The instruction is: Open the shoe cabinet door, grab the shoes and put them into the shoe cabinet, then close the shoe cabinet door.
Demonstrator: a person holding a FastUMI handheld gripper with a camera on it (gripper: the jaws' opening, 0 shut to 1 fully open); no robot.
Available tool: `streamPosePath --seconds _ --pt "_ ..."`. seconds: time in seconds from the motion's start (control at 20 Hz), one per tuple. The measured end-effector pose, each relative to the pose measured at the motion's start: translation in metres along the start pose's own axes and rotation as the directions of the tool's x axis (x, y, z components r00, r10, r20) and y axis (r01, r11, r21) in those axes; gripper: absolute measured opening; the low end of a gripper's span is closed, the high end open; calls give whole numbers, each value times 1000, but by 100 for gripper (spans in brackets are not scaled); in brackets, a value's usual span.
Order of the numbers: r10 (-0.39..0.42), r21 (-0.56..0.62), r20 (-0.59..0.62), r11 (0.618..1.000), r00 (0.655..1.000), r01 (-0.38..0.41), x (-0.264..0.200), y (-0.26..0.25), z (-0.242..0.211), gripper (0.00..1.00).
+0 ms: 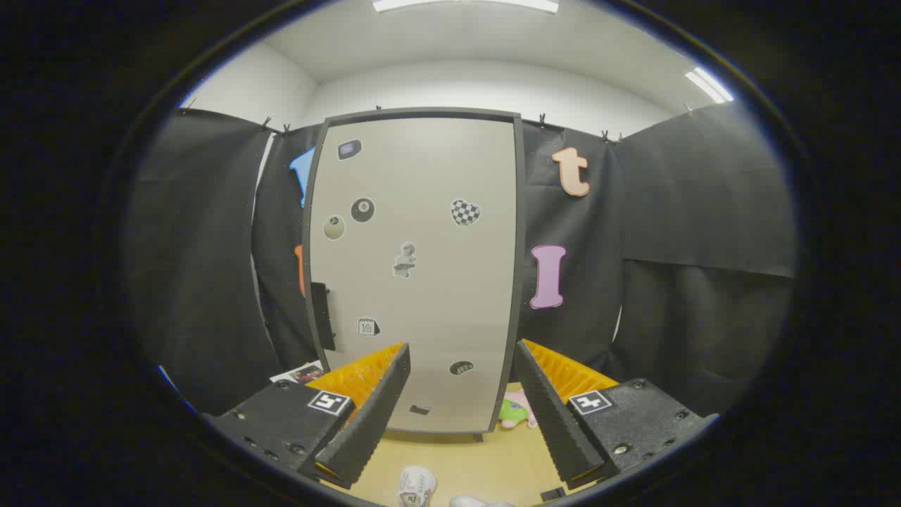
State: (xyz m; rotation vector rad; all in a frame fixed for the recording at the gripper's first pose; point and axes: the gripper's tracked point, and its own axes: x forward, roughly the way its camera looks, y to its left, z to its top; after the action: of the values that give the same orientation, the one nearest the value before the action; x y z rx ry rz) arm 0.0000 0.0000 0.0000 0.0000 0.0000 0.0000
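Gripper view: jaws apart, shoes [417, 486] cut off below cabinet door [415, 267].

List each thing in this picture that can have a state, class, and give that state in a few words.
Cabinet door: shut, flush in its dark frame.
Gripper: open, nothing between its fingers, aimed at the door.
Shoes: on the floor below the fingers, not yet picked up.
Plush toy: lying on the floor by the cabinet's foot.
Ceiling lights: on.
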Motion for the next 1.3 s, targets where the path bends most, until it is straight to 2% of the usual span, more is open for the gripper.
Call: streamPosePath --seconds 0.4,0.7,0.9,1.3 --pt "4 6 0 1000 1000 -4 10 11 -1 98" --pt "34 12 -6 999 999 -34 25 39 -4 98" --pt "69 24 -22 997 997 -68 49 78 -15 98" --pt "196 52 -44 980 980 -194 111 186 -31 98"
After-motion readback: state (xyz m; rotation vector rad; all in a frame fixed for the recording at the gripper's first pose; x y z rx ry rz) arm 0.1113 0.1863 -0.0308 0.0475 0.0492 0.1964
